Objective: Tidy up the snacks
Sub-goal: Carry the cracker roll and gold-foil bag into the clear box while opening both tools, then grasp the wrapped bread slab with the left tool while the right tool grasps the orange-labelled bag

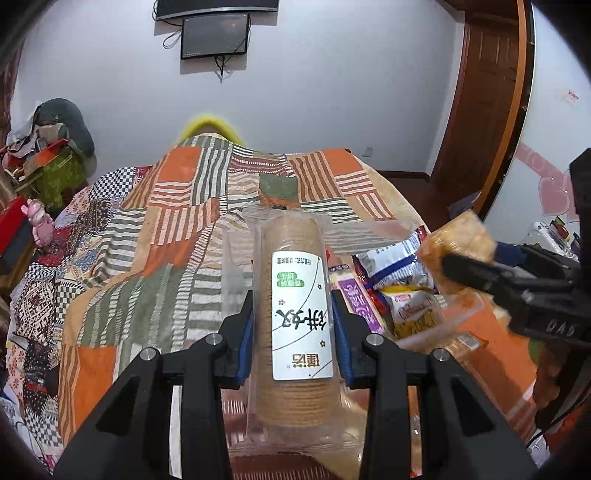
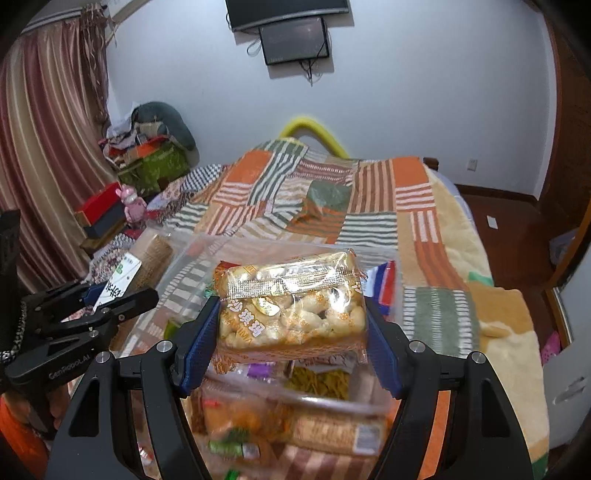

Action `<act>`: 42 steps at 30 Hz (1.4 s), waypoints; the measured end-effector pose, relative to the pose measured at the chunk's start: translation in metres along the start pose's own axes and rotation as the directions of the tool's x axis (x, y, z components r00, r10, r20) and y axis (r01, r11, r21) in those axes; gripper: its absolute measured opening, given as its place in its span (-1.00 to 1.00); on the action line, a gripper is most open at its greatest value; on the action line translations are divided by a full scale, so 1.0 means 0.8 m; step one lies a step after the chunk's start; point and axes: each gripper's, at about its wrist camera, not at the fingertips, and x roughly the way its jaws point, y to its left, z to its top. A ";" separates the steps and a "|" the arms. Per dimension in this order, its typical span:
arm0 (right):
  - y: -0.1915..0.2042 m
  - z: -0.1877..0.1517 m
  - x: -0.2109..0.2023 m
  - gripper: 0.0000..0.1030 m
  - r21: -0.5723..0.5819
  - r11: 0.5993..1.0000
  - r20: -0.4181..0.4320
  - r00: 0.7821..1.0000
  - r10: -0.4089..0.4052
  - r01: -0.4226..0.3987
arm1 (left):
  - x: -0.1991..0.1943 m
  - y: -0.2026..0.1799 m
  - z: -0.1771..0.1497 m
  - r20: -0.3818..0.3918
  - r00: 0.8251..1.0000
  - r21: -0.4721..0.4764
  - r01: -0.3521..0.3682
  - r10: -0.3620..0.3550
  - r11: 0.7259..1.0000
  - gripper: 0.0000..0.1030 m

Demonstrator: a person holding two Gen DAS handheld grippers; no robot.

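My left gripper (image 1: 295,325) is shut on a clear sleeve of round biscuits (image 1: 295,295) with a white label, held above the patchwork bed. My right gripper (image 2: 291,332) is shut on a clear pack of puffed rice cake (image 2: 291,306), held above a clear plastic box (image 2: 332,402) of snacks. The right gripper (image 1: 454,266) with its pack (image 1: 458,236) shows at the right of the left wrist view. The left gripper (image 2: 110,295) with the biscuit sleeve (image 2: 147,262) shows at the left of the right wrist view. Several loose snack packets (image 1: 399,266) lie beside the biscuits.
A patchwork blanket (image 1: 166,229) covers the bed. Piled boxes and a pink toy (image 2: 133,203) stand at the left by the curtain (image 2: 48,147). A wooden door (image 1: 487,103) is at the right. A screen (image 1: 214,35) hangs on the far wall.
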 end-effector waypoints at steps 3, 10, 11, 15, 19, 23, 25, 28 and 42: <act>0.001 0.002 0.018 0.36 -0.013 1.000 -0.028 1.000 -0.014 0.013 | 0.020 0.002 0.006 -0.025 1.000 -0.004 0.010 -0.010 1.000 -0.29; 0.005 0.005 0.052 0.36 -0.068 0.998 -0.093 0.995 -0.022 0.015 | 0.056 0.004 0.016 -0.060 0.998 0.011 0.018 -0.017 1.000 -0.29; 0.006 0.004 0.056 0.36 -0.073 0.997 -0.104 0.994 -0.022 0.014 | 0.060 0.005 0.018 -0.061 0.998 0.011 0.011 -0.010 1.000 -0.30; 0.004 0.001 0.067 0.38 -0.069 0.998 -0.140 0.990 -0.008 -0.002 | 0.065 0.009 0.027 -0.042 0.999 -0.004 -0.003 0.003 1.000 -0.30; 0.000 0.001 0.060 0.39 -0.051 0.999 -0.138 0.990 0.007 -0.014 | 0.059 0.006 0.027 -0.035 0.999 0.009 -0.002 0.002 1.000 -0.29; -0.003 0.000 0.040 0.44 -0.044 0.999 -0.125 0.992 0.017 -0.022 | 0.050 0.003 0.021 -0.045 0.999 0.014 0.010 -0.009 1.000 -0.29; -0.003 -0.002 0.030 0.44 -0.054 0.998 -0.114 0.993 0.013 -0.019 | 0.043 0.001 0.016 -0.052 0.999 0.016 0.016 -0.015 1.000 -0.29; 0.002 -0.007 0.011 0.44 -0.080 0.997 -0.089 0.996 -0.004 -0.003 | 0.027 -0.002 0.005 -0.059 0.998 0.023 0.023 -0.022 0.999 -0.20; 0.022 -0.072 -0.023 0.45 -0.101 0.994 -0.129 0.991 0.031 -0.044 | -0.024 -0.021 -0.059 -0.089 0.996 0.060 0.022 -0.016 0.998 0.40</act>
